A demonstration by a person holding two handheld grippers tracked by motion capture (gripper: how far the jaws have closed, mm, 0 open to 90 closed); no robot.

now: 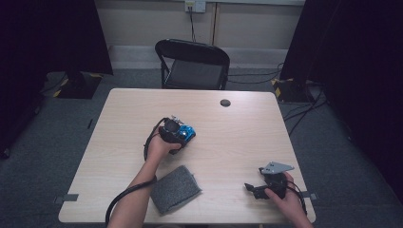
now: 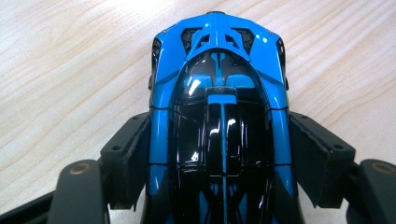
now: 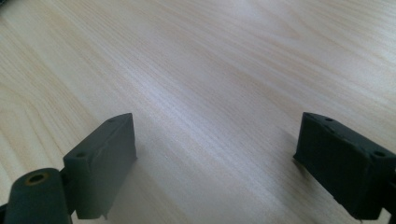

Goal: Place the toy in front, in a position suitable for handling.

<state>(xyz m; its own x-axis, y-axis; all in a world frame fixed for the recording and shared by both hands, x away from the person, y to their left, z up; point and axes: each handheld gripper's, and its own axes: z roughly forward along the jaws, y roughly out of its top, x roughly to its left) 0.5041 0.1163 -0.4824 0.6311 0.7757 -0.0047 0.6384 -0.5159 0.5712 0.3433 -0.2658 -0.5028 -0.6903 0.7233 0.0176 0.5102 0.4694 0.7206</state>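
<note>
While the left gripper [image 2: 219, 158] clamps the glossy blue-and-black toy car [image 2: 219, 107] by its flanks on the pale wooden table [image 1: 237, 137], its slick bodywork could squirt free; the right gripper [image 3: 215, 163] rests wide open, empty.

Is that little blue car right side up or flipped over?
Right side up: the blue toy car shows its roof and windscreen, with the table beneath.

Bare tabletop [image 1: 237, 137] lies open between the hands. A grey cloth [image 1: 175, 188] lies just beside the left forearm, and a blue toy car [image 2: 217, 116] fills the left jaws.
</note>
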